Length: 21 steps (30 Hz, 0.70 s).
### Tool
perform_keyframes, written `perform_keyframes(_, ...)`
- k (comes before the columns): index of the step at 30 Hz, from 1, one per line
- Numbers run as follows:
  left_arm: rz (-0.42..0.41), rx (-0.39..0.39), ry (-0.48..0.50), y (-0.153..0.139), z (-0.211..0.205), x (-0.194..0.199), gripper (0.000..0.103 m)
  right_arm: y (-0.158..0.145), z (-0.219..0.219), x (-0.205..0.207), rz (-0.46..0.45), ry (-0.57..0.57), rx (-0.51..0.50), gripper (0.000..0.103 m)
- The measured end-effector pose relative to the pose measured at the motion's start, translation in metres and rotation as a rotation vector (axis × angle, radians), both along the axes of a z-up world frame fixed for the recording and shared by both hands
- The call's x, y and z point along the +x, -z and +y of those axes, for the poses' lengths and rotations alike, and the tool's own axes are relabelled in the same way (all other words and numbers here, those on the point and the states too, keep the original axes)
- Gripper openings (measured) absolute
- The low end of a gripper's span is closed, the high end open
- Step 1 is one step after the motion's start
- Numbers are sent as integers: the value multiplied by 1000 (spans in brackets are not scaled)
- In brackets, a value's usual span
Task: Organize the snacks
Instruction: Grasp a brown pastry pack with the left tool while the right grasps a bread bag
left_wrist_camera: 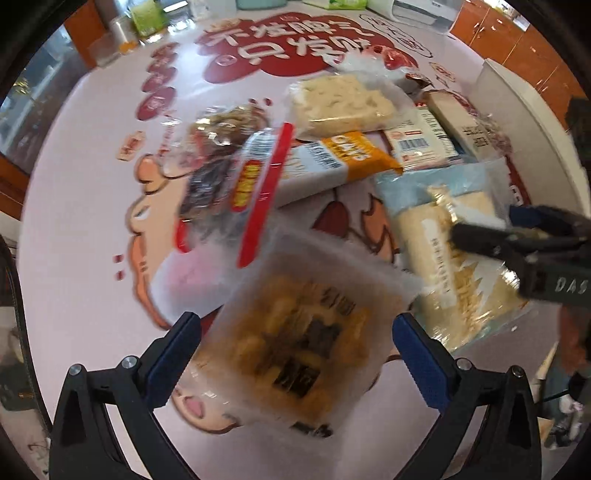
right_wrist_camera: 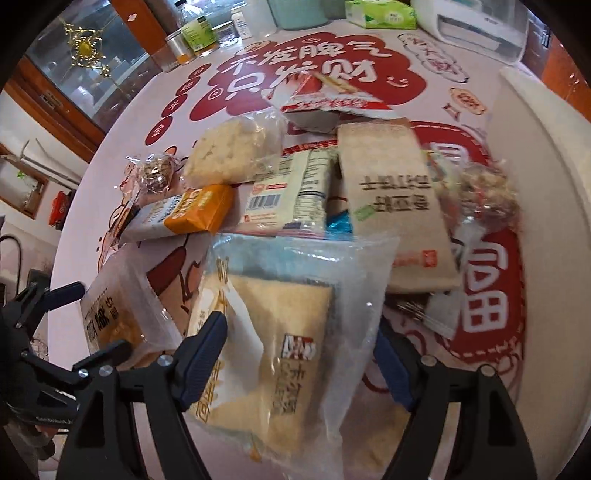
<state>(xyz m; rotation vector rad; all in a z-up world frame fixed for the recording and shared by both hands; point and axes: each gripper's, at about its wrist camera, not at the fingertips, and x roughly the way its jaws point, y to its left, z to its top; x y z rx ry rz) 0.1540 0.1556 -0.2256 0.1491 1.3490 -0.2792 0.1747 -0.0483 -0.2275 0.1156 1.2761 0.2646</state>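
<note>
My left gripper (left_wrist_camera: 295,332) is open, its blue-padded fingers wide apart on either side of a frosted packet of yellow snack (left_wrist_camera: 291,347), which is blurred. My right gripper (right_wrist_camera: 295,350) is open too, straddling a clear-and-blue packet of pale wafers (right_wrist_camera: 280,325). It also shows in the left wrist view as the right gripper (left_wrist_camera: 491,227), over that packet (left_wrist_camera: 450,258). Beyond lie an orange-and-white bar (left_wrist_camera: 332,162), a pale puffed-rice packet (left_wrist_camera: 340,103), a red-trimmed bag of dark snack (left_wrist_camera: 229,177) and a barcoded packet (right_wrist_camera: 288,192). I cannot tell whether either packet touches the pads.
A long beige packet (right_wrist_camera: 395,206) and small wrapped sweets (right_wrist_camera: 487,192) lie right of the pile. A white tray wall (right_wrist_camera: 535,184) curves along the right. Bottles (right_wrist_camera: 195,33), a green tissue pack (right_wrist_camera: 384,14) and a white appliance (right_wrist_camera: 476,26) line the far edge of the pink printed tablecloth (left_wrist_camera: 92,221).
</note>
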Motion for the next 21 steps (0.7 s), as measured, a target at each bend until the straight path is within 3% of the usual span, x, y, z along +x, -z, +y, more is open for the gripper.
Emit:
perform_keyframes(2,17,-7,9,3,-3,2,103,7,1,3,20,-5,35,86)
perform_keyframes(8,93,-24,61,12,0,8,103,7,8,4,0,-48,24,87)
perform_keyframes(13,122,96,115,37,-13,-2,103,7,9,2,-12,-74,19,87)
perform_keyframes(16,93,89,96,38,-19,-2,102,7,11,1,-14,-83,10,86)
perform_keyframes(18,72,78,68,37,-21,0,94,7,13,-1,-17,-91,8,83)
perform_keyframes(20,46,68,49,30,-25,0,80,5,13,-3,-18,-104,47,60)
perform_keyframes(21,40,63,39,27,-26,0,75,3,13,-5,-19,-103,61,57)
